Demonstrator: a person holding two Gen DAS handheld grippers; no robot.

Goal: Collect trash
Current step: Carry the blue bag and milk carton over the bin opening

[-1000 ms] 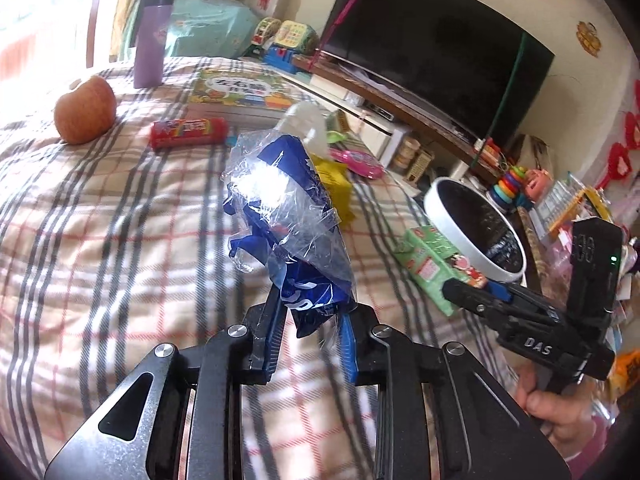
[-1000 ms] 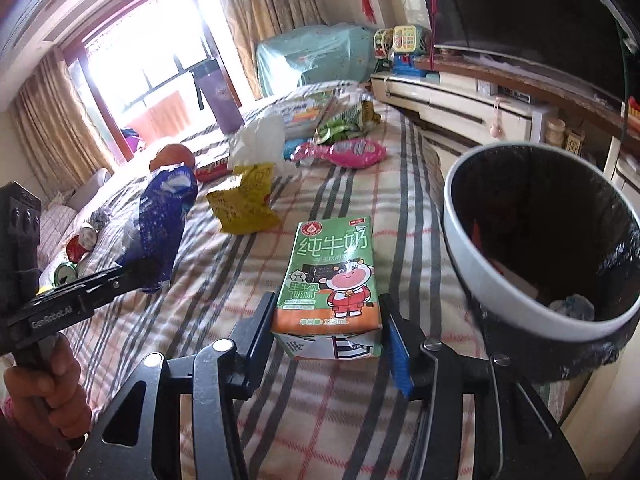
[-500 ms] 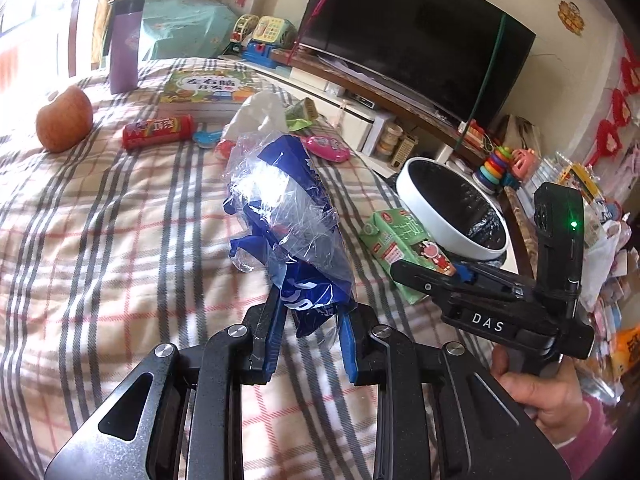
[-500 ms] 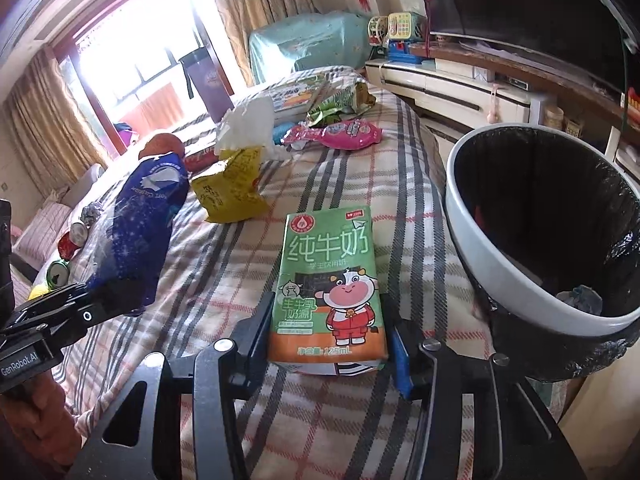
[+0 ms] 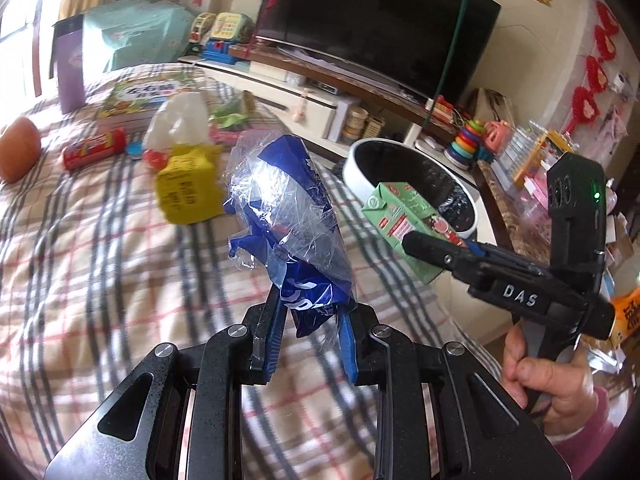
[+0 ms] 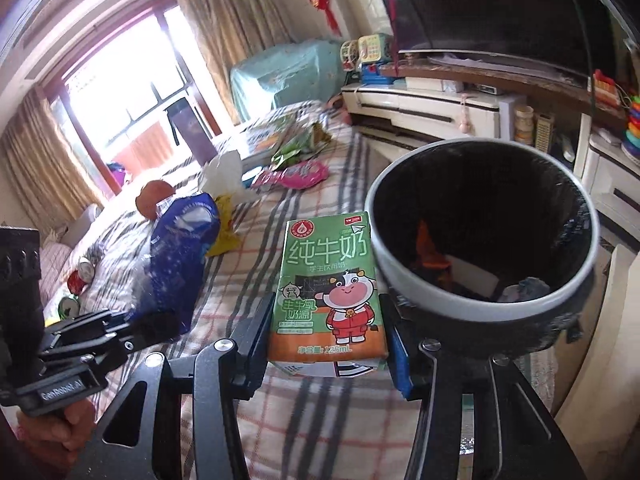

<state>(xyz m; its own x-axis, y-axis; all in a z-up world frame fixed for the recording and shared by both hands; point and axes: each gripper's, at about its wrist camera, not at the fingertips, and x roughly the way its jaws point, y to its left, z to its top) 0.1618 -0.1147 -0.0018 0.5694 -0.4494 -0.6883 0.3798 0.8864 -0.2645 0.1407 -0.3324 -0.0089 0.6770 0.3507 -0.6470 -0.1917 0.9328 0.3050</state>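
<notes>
While both grippers hang above a plaid bedspread (image 5: 100, 248), each grips a piece of rubbish near the white-rimmed trash bin (image 6: 472, 296) standing off the bed's edge. The left gripper (image 5: 310, 336) has its blue-padded fingers pressed onto the lower end of a crumpled blue-and-clear plastic wrapper (image 5: 288, 224), which rises upright from the tongs, clear of the bedding and on the bed side of the bin. The right gripper (image 6: 326, 344) pinches a green milk carton (image 6: 330, 284) by its two sides, cartoon cow facing the camera; the carton is lifted off the bedspread and sits just beside the bin's near rim, not yet over the opening. Inside the black-lined bin lie an orange scrap, something white and a grey wad.

Farther from the bin, scattered on the bed, are a yellow packet (image 5: 188, 188), a white tissue or bag (image 5: 180, 120) just behind it, a red tube (image 5: 94, 148), an orange fruit (image 5: 18, 150), a picture book (image 5: 148, 94), a purple flask (image 5: 68, 68), and a pink wrapper (image 6: 292, 172) with a green one (image 6: 298, 144) behind it. Beyond the bin a dark television (image 5: 380, 24) stands on a low cabinet. In the left wrist view the person's right hand (image 5: 556, 384) clasps the right gripper's handle.
</notes>
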